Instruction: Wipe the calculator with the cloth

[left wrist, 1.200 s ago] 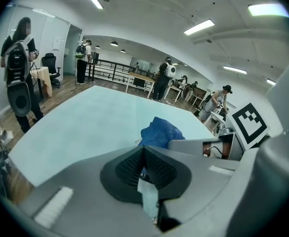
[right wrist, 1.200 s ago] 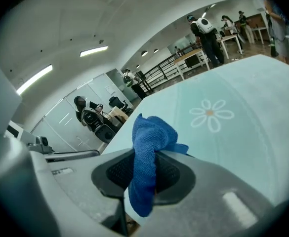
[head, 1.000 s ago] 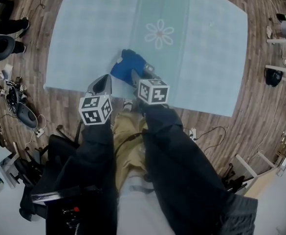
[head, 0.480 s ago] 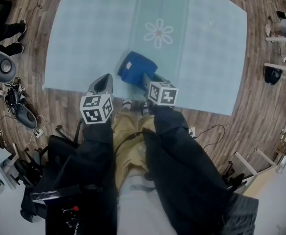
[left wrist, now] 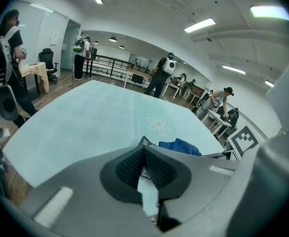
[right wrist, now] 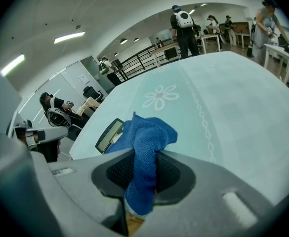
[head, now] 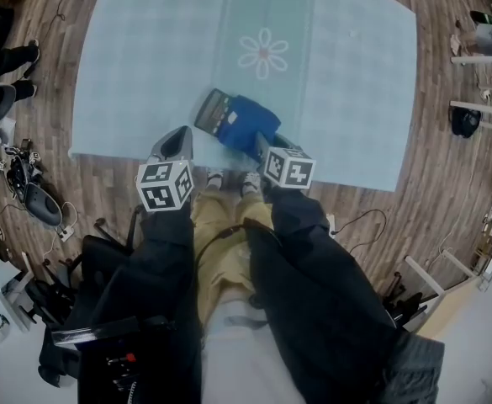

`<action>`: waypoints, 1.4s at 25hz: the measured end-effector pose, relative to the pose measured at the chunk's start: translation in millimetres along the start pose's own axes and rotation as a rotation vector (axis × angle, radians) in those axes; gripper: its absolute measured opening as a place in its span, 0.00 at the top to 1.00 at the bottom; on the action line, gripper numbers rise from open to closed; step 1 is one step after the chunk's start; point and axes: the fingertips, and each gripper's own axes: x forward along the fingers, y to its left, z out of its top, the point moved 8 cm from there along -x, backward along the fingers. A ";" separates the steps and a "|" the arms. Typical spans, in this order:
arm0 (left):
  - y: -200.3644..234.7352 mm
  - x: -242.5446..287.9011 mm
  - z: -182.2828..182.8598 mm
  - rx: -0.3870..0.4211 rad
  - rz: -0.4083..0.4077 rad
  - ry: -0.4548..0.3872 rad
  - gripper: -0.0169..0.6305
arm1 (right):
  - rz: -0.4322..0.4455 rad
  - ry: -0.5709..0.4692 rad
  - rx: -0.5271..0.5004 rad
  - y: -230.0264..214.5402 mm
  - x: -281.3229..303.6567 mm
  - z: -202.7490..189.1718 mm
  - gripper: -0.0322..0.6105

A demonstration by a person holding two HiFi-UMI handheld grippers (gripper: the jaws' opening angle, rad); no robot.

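A dark calculator (head: 214, 110) lies near the front edge of the table, its display end bare. Its right part is under the blue cloth (head: 247, 122). My right gripper (head: 262, 143) is shut on the cloth, which bunches up between the pads (right wrist: 145, 154). In the right gripper view the calculator (right wrist: 109, 134) shows just left of the cloth (right wrist: 146, 135). My left gripper (head: 177, 144) hangs over the table's front edge, left of the calculator and apart from it. Its jaws (left wrist: 144, 151) are shut with nothing between them. In its view the cloth (left wrist: 181, 146) peeks out behind the jaws.
A pale blue tablecloth (head: 145, 49) with a flower print (head: 262, 53) covers the table. The table's front edge (head: 111, 154) is right by both grippers. Bags and cables (head: 27, 183) lie on the wooden floor at left. People stand by desks (left wrist: 166, 70) far behind.
My right gripper has slid to the right with the cloth, uncovering the calculator's display end. The left gripper has stayed where it was.
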 end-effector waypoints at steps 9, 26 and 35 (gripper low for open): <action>2.5 -1.6 -1.5 -0.006 -0.004 -0.004 0.98 | 0.112 -0.108 -0.024 26.5 -42.2 23.6 0.82; 24.2 -13.2 -10.5 -0.040 0.055 0.003 0.98 | 0.357 -0.082 0.030 86.9 26.9 46.6 0.82; 21.6 -10.7 -13.5 -0.039 0.041 0.009 0.98 | 0.210 -0.011 0.082 40.5 31.1 21.8 0.82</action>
